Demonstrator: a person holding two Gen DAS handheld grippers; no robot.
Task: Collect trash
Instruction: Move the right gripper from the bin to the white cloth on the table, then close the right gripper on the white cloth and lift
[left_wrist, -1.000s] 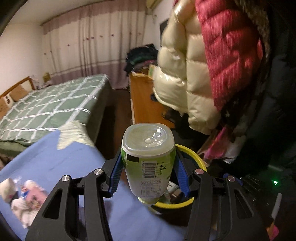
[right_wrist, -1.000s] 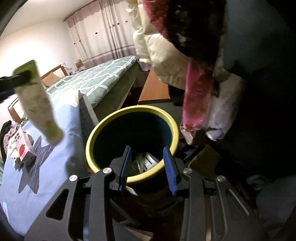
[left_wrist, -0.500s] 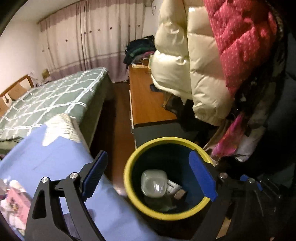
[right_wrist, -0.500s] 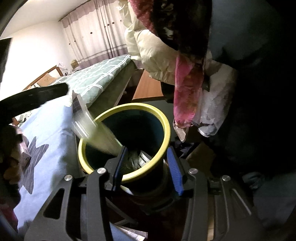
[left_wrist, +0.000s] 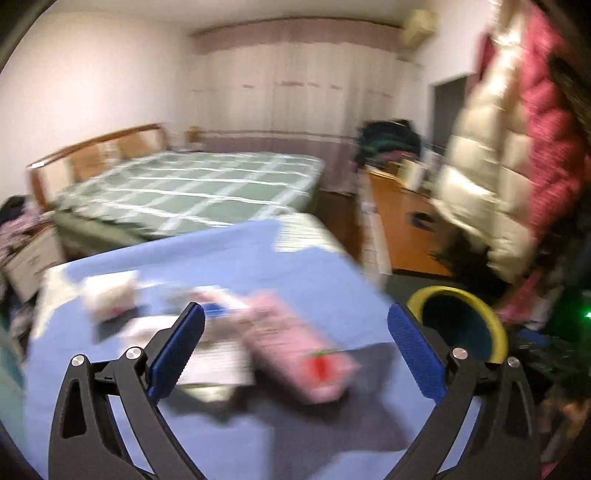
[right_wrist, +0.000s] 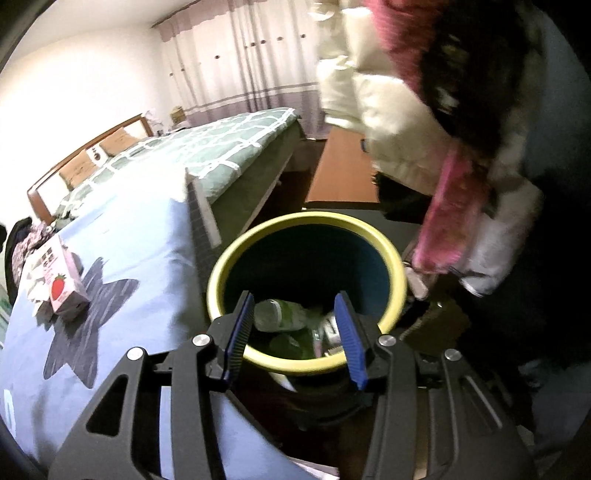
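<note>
A yellow-rimmed dark bin (right_wrist: 395, 275) stands beside the blue-covered table (right_wrist: 159, 236); it also shows in the left wrist view (left_wrist: 495, 325). A green-label plastic bottle (right_wrist: 280, 314) lies inside it with other trash. A pink strawberry carton (left_wrist: 295, 354) lies on the table, also in the right wrist view (right_wrist: 61, 280), with blurred white litter (left_wrist: 110, 295) beyond it. My left gripper (left_wrist: 295, 350) is open and empty above the carton. My right gripper (right_wrist: 295, 332) is open and empty at the bin's near rim.
Puffy jackets (left_wrist: 509, 147) hang right of the bin, also in the right wrist view (right_wrist: 406, 110). A green checked bed (left_wrist: 192, 188) lies beyond the table. A wooden desk (left_wrist: 402, 221) stands behind the bin. The left wrist view is motion-blurred.
My left gripper opened over the bin and let go of the bottle, which fell in. It then swung left, back over the table. The right gripper barely moved.
</note>
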